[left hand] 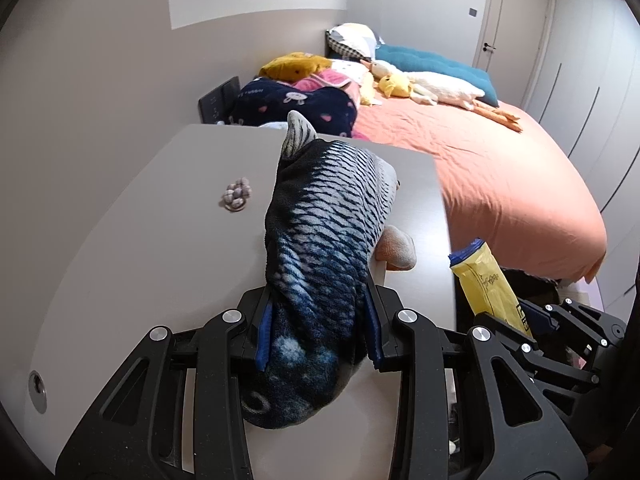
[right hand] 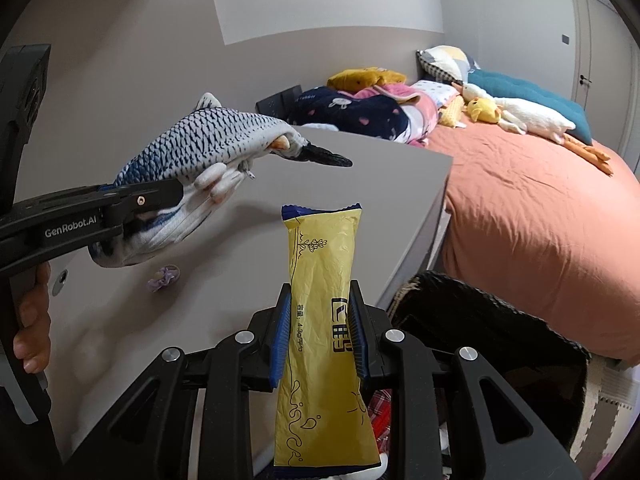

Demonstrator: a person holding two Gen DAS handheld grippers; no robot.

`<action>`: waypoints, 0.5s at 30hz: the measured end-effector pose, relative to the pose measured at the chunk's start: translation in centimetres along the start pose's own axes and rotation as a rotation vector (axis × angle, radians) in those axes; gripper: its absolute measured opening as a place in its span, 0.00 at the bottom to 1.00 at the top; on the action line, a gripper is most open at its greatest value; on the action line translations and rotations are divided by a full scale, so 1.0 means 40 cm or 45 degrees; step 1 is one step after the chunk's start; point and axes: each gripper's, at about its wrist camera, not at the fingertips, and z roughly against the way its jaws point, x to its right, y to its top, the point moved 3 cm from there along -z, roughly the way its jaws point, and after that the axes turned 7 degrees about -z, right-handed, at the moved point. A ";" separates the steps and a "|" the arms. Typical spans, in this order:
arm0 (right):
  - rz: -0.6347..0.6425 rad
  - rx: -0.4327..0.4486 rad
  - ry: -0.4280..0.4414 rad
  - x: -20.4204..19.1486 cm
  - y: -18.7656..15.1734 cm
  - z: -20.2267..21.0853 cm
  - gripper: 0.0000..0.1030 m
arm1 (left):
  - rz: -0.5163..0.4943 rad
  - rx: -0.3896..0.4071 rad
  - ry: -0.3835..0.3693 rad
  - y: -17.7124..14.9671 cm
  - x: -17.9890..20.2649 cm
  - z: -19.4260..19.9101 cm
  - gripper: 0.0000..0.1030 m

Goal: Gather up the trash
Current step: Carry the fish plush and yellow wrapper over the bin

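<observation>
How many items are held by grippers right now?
2. Fish toy in the left gripper, above the desk; yellow wrapper in the right gripper. None hidden, seemingly.

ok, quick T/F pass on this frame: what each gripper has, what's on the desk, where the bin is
1. The left gripper grips a fish plush. True.
2. The right gripper is empty. False: its fingers clamp a yellow wrapper.
3. The fish plush lies flat on the desk. False: the right wrist view shows it held clear above the desk.
4. A small purple hair tie sits on the desk. True.
5. A dark bin stands between desk and bed. True.
6. The bed is bare. False: pillows and plush toys are piled at its head.
</observation>
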 end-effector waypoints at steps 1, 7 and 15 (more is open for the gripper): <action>-0.002 0.006 -0.001 0.005 -0.001 0.008 0.27 | -0.006 0.003 0.000 0.000 0.010 0.006 0.34; -0.021 0.044 -0.012 0.039 -0.019 0.070 0.27 | -0.035 0.016 -0.012 -0.007 0.066 0.033 0.34; -0.049 0.083 -0.038 0.094 -0.036 0.135 0.27 | -0.081 0.033 -0.045 -0.014 0.142 0.056 0.34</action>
